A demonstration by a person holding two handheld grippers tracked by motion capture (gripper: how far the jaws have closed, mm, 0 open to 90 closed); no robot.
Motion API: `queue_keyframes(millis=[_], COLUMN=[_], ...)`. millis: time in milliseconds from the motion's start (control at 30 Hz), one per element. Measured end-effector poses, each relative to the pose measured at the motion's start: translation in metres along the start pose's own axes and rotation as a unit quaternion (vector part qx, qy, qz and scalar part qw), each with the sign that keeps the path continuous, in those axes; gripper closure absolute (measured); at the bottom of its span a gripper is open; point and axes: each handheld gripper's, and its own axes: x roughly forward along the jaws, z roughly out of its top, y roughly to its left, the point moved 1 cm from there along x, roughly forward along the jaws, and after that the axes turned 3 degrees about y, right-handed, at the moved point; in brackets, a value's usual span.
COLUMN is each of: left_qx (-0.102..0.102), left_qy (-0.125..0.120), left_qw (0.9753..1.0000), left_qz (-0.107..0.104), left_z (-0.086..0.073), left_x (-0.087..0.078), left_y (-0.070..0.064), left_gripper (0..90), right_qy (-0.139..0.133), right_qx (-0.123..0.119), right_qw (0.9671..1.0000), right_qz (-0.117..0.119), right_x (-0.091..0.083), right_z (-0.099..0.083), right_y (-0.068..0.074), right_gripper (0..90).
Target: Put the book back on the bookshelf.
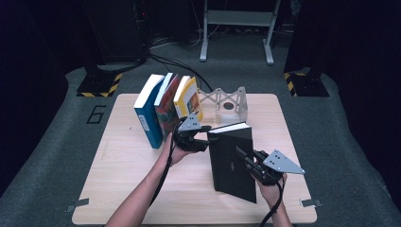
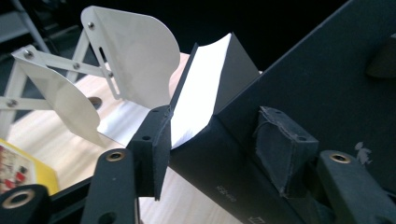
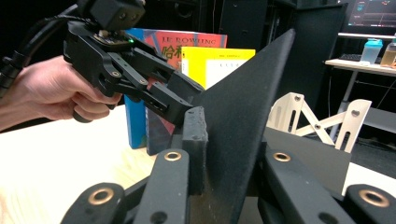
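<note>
A black book (image 1: 232, 158) stands upright near the middle of the wooden bench (image 1: 118, 179), tilted a little, with both grippers on it. The left gripper (image 1: 206, 138) meets it at the upper corner by the spine; in the left gripper view its fingers (image 2: 152, 154) sit on either side of that corner, one pad against the white page edge and the other flat on the black cover, so they are closed on the book. The right gripper (image 1: 243, 155) takes the book lower on its front cover edge; in the right gripper view its two fingers (image 3: 194, 140) press the thin black cover between them, narrowly closed on it. The person's left hand (image 3: 56, 95) wraps the left gripper's handle. Behind the left gripper, three more books lean together at the back left of the bench: a blue book (image 1: 149, 113), a red-covered book (image 1: 166, 106) and a yellow book (image 1: 189, 97). Just right of them, at the back edge, stands a white folding bookstand (image 1: 227, 101) with crossed struts, well apart from the black book.
</note>
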Motion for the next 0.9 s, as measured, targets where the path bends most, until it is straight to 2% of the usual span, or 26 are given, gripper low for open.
queue_keyframes(millis=[200,233,333,400,467,533,667,900], left_qx=[0.029,0.03,0.041,0.035,0.026,0.023,0.011,0.008], left_qy=[0.003,0.003,0.011,0.016,0.009,0.008,0.005,0.008], left_qw=[0.9993,0.9993,0.9987,0.9989,0.9992,0.9994,0.9998,0.9998], left_qz=[0.023,0.024,0.027,0.027,0.027,0.026,0.014,0.014], left_z=[0.002,0.001,-0.001,-0.004,-0.007,-0.008,-0.011,-0.013], left_x=[-0.001,-0.002,-0.001,0.0,0.001,0.002,-0.001,-0.003], left_y=[-0.008,-0.01,-0.012,-0.012,-0.012,-0.011,-0.006,-0.001], left_gripper=[50.2,50.4,50.9,51.1,51.1,51.0,50.7,51.3], right_qy=[0.019,0.018,0.035,0.037,0.041,0.037,0.036,0.021], right_qx=[-0.015,-0.021,-0.021,-0.025,-0.028,-0.021,-0.018,-0.019], right_qw=[0.9997,0.9996,0.9992,0.999,0.9988,0.9991,0.999,0.9995], right_qz=[-0.002,-0.001,0.003,0.004,0.003,0.009,0.016,0.017], right_x=[-0.003,-0.003,-0.005,-0.005,-0.004,-0.003,-0.001,0.004], right_z=[0.002,0.002,0.003,0.004,0.004,0.004,0.006,0.006], right_y=[0.0,0.0,-0.001,-0.001,0.0,0.0,0.003,0.005], right_gripper=[74.6,74.2,72.7,72.6,74.1,76.9,80.3,81.8])
